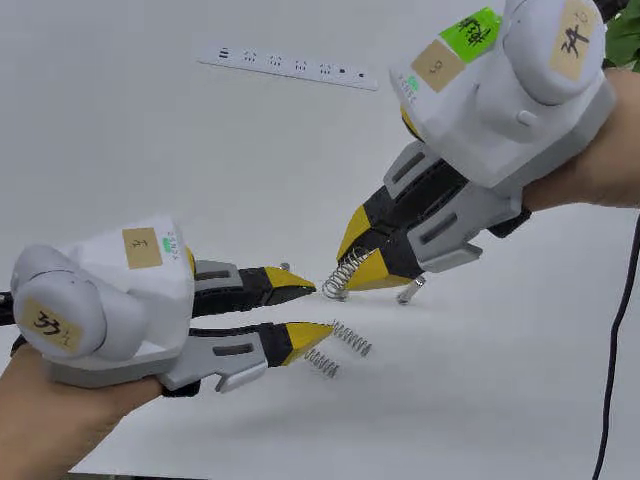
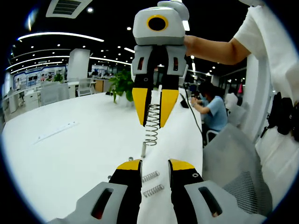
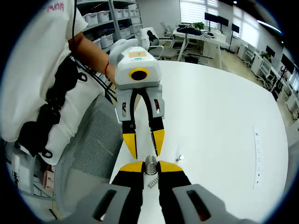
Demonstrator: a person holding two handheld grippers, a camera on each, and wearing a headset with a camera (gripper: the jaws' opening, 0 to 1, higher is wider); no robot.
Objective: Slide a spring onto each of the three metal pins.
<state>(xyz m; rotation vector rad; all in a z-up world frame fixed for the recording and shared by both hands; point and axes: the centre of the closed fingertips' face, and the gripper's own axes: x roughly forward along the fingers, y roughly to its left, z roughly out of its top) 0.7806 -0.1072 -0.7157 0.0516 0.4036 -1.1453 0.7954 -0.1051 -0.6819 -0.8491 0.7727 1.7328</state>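
First spring at a pin; no pin seen loaded.
On the white table (image 1: 150, 150), the right gripper (image 1: 352, 268) is clamped on a spring (image 2: 152, 133) whose lower end meets a pin (image 2: 143, 150). The left gripper (image 1: 305, 312) stands released beside two loose springs (image 1: 350, 338). A second pin (image 1: 410, 290) is bare.

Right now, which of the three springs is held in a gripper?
The spring clamped between the right gripper's jaws, hanging steeply. The other two springs lie loose and flat on the table by the open left gripper.
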